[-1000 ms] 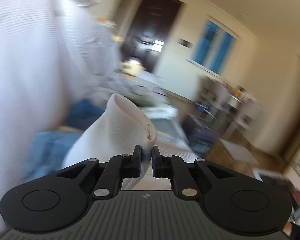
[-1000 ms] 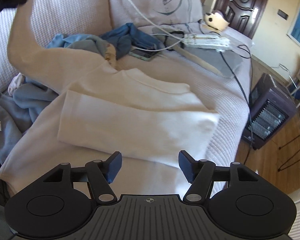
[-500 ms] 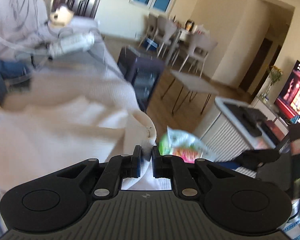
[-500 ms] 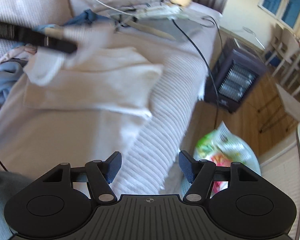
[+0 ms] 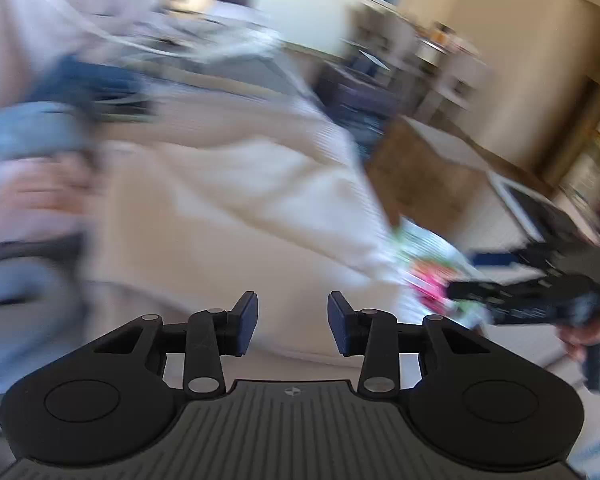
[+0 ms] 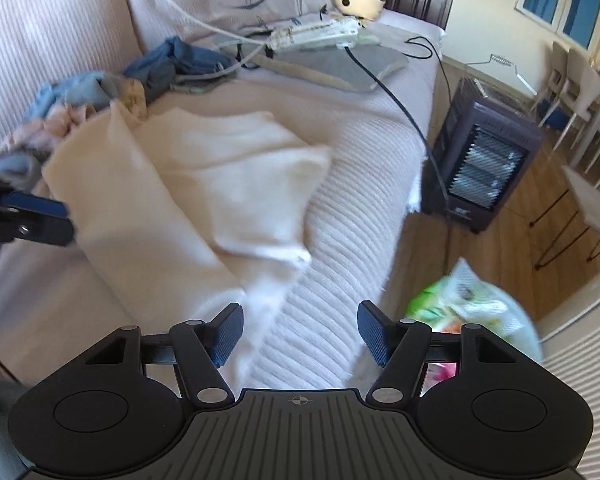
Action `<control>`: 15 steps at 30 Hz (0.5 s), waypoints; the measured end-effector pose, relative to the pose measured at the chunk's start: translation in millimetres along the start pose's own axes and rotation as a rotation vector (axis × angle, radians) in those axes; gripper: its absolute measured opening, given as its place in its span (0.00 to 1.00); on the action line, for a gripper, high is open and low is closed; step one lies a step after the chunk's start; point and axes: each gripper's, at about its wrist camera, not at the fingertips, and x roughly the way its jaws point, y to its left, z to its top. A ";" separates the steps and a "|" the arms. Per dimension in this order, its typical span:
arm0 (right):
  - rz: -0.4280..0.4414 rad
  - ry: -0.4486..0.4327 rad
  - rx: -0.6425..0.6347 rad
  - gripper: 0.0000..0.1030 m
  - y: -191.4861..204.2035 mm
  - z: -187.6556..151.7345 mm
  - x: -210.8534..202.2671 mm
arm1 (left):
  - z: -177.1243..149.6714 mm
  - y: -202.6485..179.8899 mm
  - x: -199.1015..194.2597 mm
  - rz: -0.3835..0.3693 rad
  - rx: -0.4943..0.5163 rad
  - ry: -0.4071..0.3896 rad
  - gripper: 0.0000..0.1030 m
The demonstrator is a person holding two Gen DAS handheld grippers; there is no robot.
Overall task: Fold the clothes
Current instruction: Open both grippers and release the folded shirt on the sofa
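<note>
— Let go of the sleeve a moment back; left gripper no longer pinched on the cuff, jaws opening, nothing between them now.

— And beyond those fingers?

— Straight ahead, the cream knit sweater spread on the pale ribbed sofa cover, blurred in the left wrist view. Sleeve now laid across the body instead of lifted, probably so the side folds inward.

— Right side?

— Right gripper parted wide, empty, hovering over the sofa cover's front edge. Sweater's lower hem just ahead and to the left of its left finger. Likely waiting there to catch the hem for the next fold.

— Further out?

— Past the sweater, a heap of blue and pink clothes, unfolded, pushed back against the cushions to leave room. Beyond that a white power strip with a black cable running off the edge. To the right of the fingers, below, a dark floor heater and a green-and-white plastic bag.

— Progress?

— Partly folded, by the look of it; bottom half not yet brought up.
</note>
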 end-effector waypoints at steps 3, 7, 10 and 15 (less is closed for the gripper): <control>0.076 -0.003 0.044 0.30 6.0 10.4 5.5 | 4.7 19.6 -4.2 0.064 -0.033 -0.022 0.33; 0.150 0.006 0.056 0.26 19.6 22.2 20.6 | 15.6 23.7 -3.5 0.076 -0.048 -0.070 0.30; 0.205 0.051 0.050 0.21 29.7 28.4 36.9 | 31.8 21.3 5.5 0.082 -0.047 -0.101 0.26; 0.132 0.155 0.031 0.18 33.6 26.4 61.6 | 40.3 34.9 41.9 0.174 -0.067 -0.054 0.23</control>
